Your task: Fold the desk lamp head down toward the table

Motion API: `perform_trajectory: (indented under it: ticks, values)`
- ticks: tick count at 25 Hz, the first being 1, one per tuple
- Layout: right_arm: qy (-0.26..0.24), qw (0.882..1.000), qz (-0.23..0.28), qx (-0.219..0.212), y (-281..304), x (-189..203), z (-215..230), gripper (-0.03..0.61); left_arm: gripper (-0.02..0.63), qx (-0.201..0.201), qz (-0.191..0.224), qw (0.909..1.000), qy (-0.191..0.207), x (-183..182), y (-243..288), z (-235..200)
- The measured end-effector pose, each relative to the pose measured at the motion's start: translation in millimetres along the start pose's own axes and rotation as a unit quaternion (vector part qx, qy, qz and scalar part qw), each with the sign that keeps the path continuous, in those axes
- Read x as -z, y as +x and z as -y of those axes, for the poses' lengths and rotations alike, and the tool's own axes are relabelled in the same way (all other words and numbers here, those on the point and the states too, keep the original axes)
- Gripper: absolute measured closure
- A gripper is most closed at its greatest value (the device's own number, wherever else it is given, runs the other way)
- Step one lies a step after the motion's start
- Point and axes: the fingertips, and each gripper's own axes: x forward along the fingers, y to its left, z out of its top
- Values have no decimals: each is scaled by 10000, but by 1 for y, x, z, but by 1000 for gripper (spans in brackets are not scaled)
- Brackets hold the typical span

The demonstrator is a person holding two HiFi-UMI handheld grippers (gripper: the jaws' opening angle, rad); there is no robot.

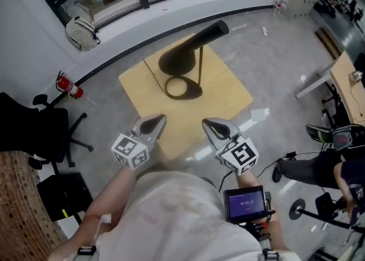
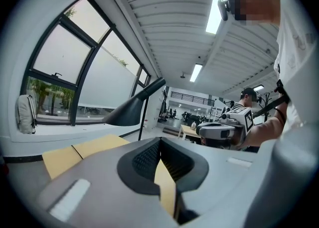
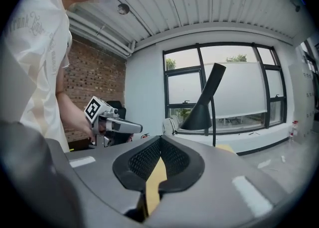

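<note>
Both tools are held out in front of the person, side by side and a little apart, noses aimed at the desk lamp (image 1: 183,60). The left tool (image 1: 156,122) has its jaws pressed fully together, the ribbed pads meeting along one seam with nothing caught between them. The right tool (image 1: 211,126) is the same: jaws closed tight on themselves, gripping nothing. Neither one touches the lamp or anything else; from above they sit over the near edge of the tabletop (image 1: 228,103), well short of the lamp.

The lamp is black and stands toward the far side of the square, pale wood tabletop. Its ring base (image 1: 183,88) lies flat on the wood, and a thin stem (image 1: 200,63) rises straight up from it. The cone-shaped lamp head (image 1: 191,50) sits at the top of the stem, raised and tilted, with its wide mouth sloping down to the left and its narrow end pointing up to the right.

Off to the left on the floor are a dark office chair (image 1: 40,129) and a red fire extinguisher (image 1: 68,86), and a pale backpack (image 1: 81,31) leans by the window.
</note>
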Motion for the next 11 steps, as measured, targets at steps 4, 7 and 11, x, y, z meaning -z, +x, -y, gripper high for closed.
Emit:
perform_trajectory:
  ticks: [4, 7, 11]
  values:
    - [74, 9999, 101, -88, -15, 8, -12, 566, 612, -11, -36, 10000, 54, 9, -7, 22]
    - [69, 9999, 130, -75, -29, 19, -20, 566, 612, -30, -86, 9999, 57, 23, -14, 33]
    - [122, 9998, 173, 4, -41, 32, -22, 566, 612, -46, -136, 9999, 9, 40, -20, 45]
